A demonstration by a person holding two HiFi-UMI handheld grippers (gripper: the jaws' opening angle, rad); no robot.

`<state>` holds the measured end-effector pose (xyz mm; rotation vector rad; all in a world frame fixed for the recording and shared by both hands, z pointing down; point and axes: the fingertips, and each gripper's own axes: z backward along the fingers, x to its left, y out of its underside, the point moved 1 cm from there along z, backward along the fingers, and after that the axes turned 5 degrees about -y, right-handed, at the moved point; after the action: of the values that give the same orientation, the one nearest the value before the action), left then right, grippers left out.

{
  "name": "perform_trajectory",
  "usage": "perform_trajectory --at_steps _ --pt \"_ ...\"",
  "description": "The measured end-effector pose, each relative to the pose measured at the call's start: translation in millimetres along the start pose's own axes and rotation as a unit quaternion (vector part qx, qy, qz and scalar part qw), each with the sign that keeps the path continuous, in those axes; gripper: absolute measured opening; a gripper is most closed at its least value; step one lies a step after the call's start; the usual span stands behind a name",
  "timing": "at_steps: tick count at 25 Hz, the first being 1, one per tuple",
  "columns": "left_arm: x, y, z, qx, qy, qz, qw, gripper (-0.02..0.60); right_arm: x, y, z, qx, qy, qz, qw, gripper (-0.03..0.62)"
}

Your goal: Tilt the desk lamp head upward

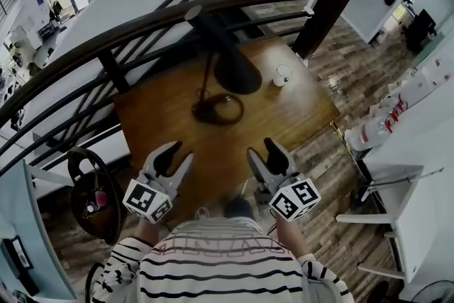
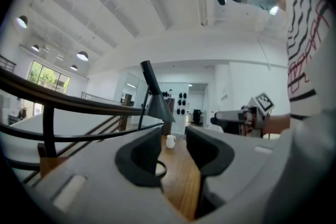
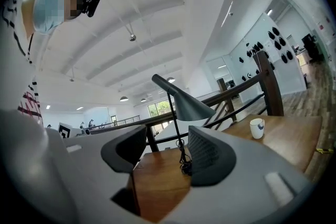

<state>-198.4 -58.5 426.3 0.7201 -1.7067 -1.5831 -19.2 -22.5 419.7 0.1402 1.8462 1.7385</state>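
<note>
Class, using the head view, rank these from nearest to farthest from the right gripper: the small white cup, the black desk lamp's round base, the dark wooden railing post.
1. Black desk lamp's round base, ahead and slightly left of the right gripper.
2. Small white cup, toward the far right of the wooden table.
3. Dark wooden railing post, beyond the table's far corner.

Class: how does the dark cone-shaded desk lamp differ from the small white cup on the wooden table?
The dark cone-shaded desk lamp is tall, the small white cup low. The lamp opens downward; the cup opens upward. Both stand on the wooden table, apart from each other.
</note>
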Motion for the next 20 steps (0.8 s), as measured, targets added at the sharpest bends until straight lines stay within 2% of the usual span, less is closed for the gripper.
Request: perform_trajectory --at_steps 5,9,20 --pt "18.1 6.1 -28.5 0.008 -0.018 0.004 0.9998 0.144 -35.8 -3.0 -25.7 0.007 -0.011 -0.013 1.0 0.238" --pt "31.8 5.6 -48.7 0.008 -0.049 0.004 0.9988 0.149 -60.4 -6.2 -50.0 0.021 -0.041 -0.022 0.999 0.25" --pt "60.3 1.7 -119.7 0.012 -0.103 -0.027 0.9942 0.152 -120.1 -8.9 -92.2 0.054 -0.11 -0.072 0.99 0.301"
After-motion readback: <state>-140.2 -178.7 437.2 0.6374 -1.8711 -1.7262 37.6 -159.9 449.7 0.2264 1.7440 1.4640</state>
